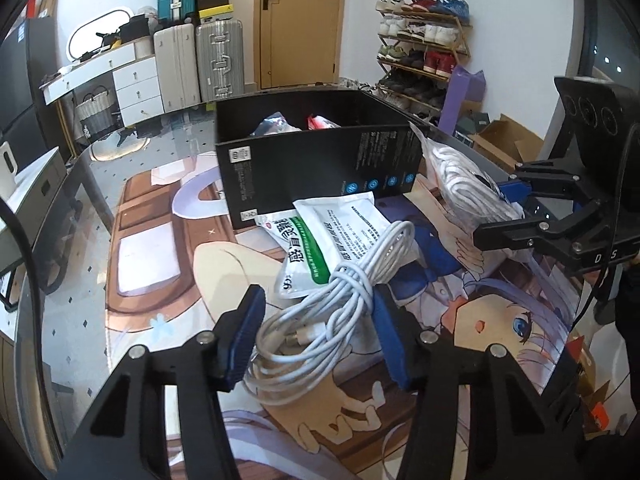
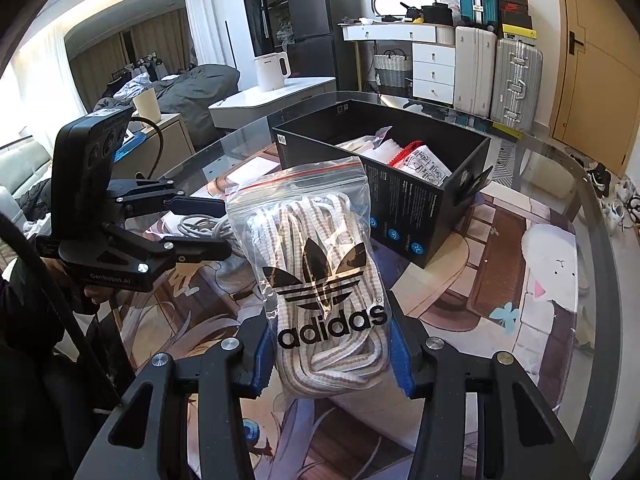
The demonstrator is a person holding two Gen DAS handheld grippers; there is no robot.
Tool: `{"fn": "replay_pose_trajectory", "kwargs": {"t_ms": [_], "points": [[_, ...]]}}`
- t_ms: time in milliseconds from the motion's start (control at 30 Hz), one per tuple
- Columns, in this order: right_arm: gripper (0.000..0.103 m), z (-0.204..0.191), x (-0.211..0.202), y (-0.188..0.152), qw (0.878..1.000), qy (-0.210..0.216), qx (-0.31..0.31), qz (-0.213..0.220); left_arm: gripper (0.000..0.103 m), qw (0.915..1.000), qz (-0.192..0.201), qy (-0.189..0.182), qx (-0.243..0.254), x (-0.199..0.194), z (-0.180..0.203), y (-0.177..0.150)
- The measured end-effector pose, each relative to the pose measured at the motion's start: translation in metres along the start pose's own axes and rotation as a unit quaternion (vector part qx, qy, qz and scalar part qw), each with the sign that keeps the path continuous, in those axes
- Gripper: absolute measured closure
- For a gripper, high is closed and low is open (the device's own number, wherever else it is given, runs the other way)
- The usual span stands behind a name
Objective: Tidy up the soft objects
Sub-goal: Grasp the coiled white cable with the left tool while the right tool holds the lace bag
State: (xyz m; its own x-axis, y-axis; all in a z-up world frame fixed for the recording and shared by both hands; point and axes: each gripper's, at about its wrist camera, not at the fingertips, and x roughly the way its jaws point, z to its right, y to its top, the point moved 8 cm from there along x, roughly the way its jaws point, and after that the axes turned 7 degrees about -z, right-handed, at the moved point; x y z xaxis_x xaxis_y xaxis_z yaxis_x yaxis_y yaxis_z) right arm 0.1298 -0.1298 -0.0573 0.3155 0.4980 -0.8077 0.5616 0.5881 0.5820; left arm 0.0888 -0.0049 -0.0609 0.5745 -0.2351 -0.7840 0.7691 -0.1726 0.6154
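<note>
The left hand-held gripper point(image 1: 316, 332) had its blue pads spread apart on either side of a coiled white cable point(image 1: 320, 320), which lay on the printed anime mat point(image 1: 168, 264) covering the glass counter point(image 1: 96, 168). The right pad point(image 1: 386, 332) touched or nearly touched the bundle; the left pad point(image 1: 246, 332) stood just clear of it, so the jaws were not clamped.

In the left wrist view, the cable's far loop rested on a white medicine sachet with green print point(image 1: 320, 240), which lay at 12 o'clock from the coil. A second sachet point(image 1: 276, 228) peeked out beneath it, toward 11 o'clock. Both touched the near wall of a black cardboard box point(image 1: 320, 168) standing farther off at 12 o'clock, open at the top, with plastic packets point(image 1: 276, 124) visible inside.

The right hand-held gripper point(image 2: 328, 356) was clamped on a clear zip bag of striped laces point(image 2: 320, 264) printed with the Adidas trefoil and name. Its blue pads pressed the bag's lower sides, and the bag stood upright above the mat, its red zip strip at the top. In the right wrist view, the black box point(image 2: 400, 208) sat at 1 o'clock from the bag, holding a red-and-white packet point(image 2: 424, 164) and other pale wrappers. The left hand-held gripper point(image 2: 208, 224) appeared at 9 o'clock, with the white cable point(image 2: 200, 226) between its fingers.

From the left wrist view, the right hand-held gripper point(image 1: 500, 216) reached in at 3 o'clock, the bag of laces point(image 1: 460, 172) held beside the box's right corner.
</note>
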Motion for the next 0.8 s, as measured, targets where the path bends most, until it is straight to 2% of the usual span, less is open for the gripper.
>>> {"fn": "replay_pose_trajectory", "kwargs": {"t_ms": [800], "points": [[0.055, -0.006, -0.016, 0.003, 1.000, -0.009, 0.002, 0.019, 0.052, 0.9991, 0.028, -0.020, -0.025, -0.022, -0.006, 0.004]]}}
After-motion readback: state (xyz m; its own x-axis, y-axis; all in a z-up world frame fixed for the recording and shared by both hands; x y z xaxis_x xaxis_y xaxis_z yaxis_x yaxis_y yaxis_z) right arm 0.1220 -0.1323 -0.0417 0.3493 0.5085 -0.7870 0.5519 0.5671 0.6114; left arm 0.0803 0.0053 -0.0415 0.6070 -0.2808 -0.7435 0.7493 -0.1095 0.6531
